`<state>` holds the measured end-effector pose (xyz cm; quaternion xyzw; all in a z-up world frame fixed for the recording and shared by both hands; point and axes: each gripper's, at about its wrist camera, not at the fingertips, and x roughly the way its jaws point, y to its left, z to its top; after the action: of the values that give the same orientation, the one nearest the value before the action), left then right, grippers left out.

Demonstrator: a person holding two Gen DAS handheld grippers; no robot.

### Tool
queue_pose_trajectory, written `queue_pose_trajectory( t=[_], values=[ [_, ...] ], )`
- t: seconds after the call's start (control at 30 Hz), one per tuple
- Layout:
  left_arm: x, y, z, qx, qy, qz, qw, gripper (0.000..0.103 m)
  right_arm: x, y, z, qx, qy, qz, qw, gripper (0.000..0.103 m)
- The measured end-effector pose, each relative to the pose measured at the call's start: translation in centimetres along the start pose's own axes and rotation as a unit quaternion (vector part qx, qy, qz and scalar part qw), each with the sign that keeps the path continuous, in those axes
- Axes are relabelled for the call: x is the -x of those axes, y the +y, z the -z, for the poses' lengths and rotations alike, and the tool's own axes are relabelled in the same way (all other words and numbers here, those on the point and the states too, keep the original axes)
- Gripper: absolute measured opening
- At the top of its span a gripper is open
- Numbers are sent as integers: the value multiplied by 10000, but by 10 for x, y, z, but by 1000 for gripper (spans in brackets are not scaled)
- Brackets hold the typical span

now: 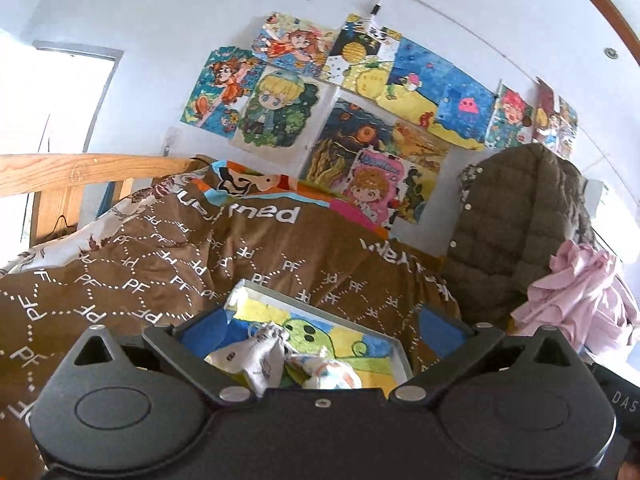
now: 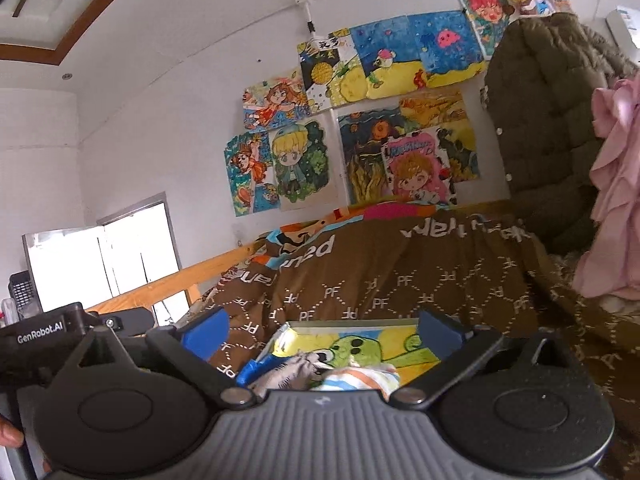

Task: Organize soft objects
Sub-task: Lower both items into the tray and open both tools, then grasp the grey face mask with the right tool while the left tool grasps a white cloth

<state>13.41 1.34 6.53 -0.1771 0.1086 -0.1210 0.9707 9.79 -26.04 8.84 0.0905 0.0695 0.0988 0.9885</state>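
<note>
Lying bottom centre: rolled socks [image 1: 276, 364] in painted tray [image 1: 394, 344] on brown quilt [image 1: 160, 264]. Left gripper [image 1: 320, 328] and right gripper [image 2: 320, 330] both spread wide, empty.

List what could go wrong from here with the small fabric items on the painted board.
1. The fabric bundles sit near the close end of the painted board, which rests unevenly on the brown quilt; a nudge might tip it and spill them.
2. Both the left gripper and the right gripper are open and hold nothing, so a grab could catch the quilt instead.
3. The pink garment looks loosely draped and may slide.
</note>
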Motion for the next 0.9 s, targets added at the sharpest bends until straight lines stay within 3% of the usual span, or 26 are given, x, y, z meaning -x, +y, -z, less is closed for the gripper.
queue_pose_trajectory(
  t=[0.23,0.43,0.77,0.9],
  values=[
    [27,-11,18,-238,171,53,9996,102,40,-17,11,-163,158,258,9994,103],
    [42,-19,40,-276,536,194,9980,102,62,-29,29,-407,794,573,9944,103],
    [52,-15,72,-202,1388,307,9896,102,68,-52,58,-1159,1909,964,9700,103],
    [43,-12,86,-266,1778,280,9833,102,58,-65,67,-1490,2426,1067,9527,103]
  ],
)
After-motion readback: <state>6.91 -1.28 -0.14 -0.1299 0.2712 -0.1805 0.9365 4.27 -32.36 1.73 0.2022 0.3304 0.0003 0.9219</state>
